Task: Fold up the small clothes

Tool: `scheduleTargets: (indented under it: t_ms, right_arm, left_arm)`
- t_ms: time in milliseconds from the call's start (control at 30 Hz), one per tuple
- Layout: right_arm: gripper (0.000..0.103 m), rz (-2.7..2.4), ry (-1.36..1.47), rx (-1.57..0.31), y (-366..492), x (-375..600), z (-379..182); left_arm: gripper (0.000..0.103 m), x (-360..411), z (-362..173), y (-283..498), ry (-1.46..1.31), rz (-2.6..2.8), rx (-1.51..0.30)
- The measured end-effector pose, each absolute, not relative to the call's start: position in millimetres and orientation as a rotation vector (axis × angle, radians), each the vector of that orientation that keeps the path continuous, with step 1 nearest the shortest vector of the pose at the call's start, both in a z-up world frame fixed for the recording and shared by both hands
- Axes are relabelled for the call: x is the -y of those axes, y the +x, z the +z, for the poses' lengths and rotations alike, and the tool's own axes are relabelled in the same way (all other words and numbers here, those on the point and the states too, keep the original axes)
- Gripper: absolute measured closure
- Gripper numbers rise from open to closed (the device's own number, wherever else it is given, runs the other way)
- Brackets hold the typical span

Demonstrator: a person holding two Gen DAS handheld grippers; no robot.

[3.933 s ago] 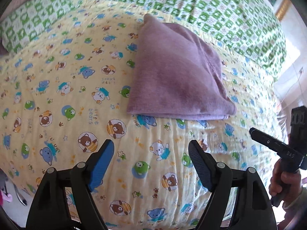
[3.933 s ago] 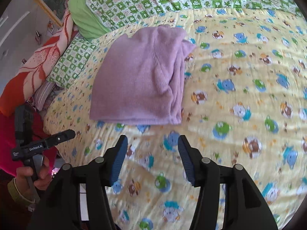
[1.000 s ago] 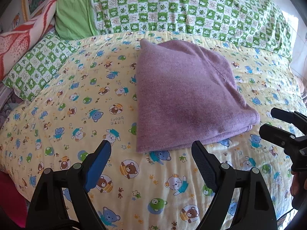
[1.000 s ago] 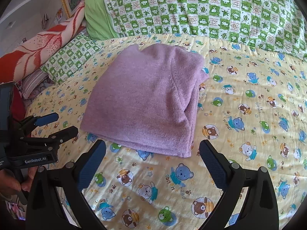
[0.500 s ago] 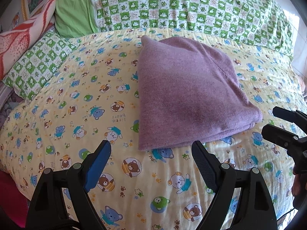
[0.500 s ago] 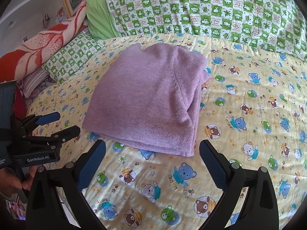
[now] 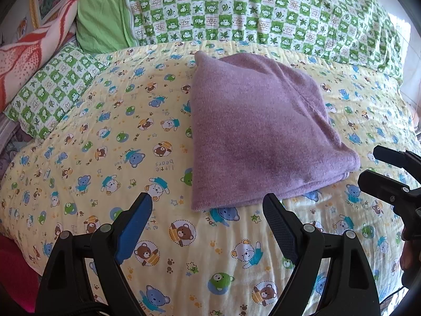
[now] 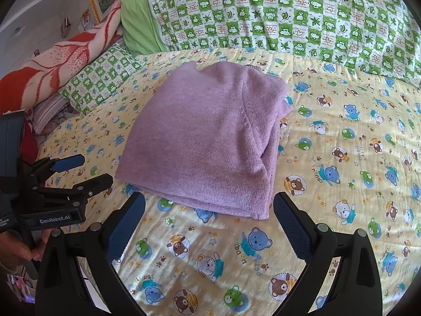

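Observation:
A folded purple knit garment (image 7: 257,134) lies flat on the yellow bear-print bedspread (image 7: 110,142); it also shows in the right wrist view (image 8: 208,142). My left gripper (image 7: 208,210) is open and empty, just short of the garment's near left corner. My right gripper (image 8: 209,210) is open and empty, just short of the garment's near edge. Each gripper shows in the other's view, the right one (image 7: 386,173) beside the garment's right corner and the left one (image 8: 76,173) beside its left corner. Neither touches the garment.
A green checkered quilt (image 7: 263,10) lies along the far side of the bed. A green pillow (image 7: 102,21), a checkered pillow (image 7: 55,89) and a red-and-white blanket (image 7: 31,55) are stacked at the far left. The bed edge drops off at the near left.
Both grippers have moved a little closer to the garment's near edge. The right gripper's jaws opened wider since the earliest frames. The garment has not moved.

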State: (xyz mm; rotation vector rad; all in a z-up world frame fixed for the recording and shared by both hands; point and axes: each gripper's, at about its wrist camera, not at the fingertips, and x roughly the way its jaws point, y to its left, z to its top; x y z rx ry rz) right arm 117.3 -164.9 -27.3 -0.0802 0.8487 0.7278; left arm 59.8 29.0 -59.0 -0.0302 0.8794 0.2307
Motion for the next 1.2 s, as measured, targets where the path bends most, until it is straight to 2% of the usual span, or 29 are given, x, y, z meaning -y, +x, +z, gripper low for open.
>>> scheduleTargets:
  t_ms: [1200]
  right_arm:
    - [0.005,0.737,-0.065,-0.85,131,162,-24]
  left_arm:
    - [0.016,-28,-56,81,-0.025,0.237,-0.881]
